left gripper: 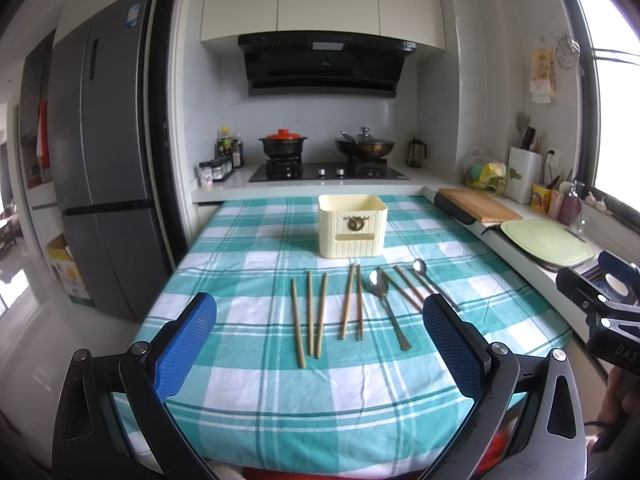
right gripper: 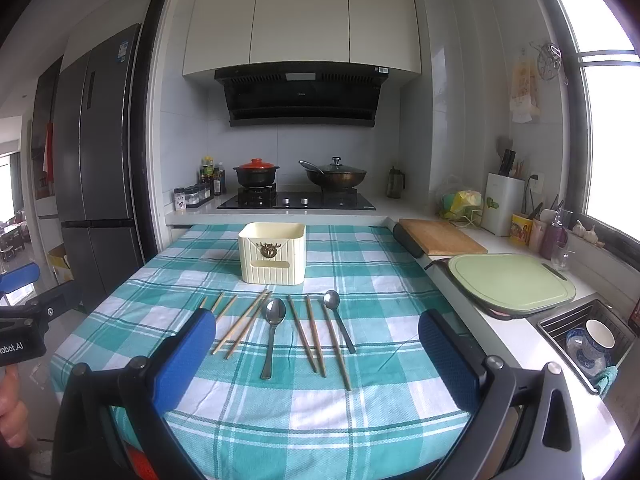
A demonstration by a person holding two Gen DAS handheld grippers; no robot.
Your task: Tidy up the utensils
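Wooden chopsticks (left gripper: 310,312), two steel spoons (left gripper: 386,304) flat before cream box (left gripper: 353,226)

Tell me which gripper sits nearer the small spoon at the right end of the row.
Right. The right gripper hovers just in front of the small spoon; the left gripper is farther left, facing the chopsticks.

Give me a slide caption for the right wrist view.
Open right hand-held gripper faces wooden chopsticks, two steel spoons and a cream ribbed plastic box.

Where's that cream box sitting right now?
The cream box stands mid-table on the checked cloth, just behind the chopsticks and spoons.
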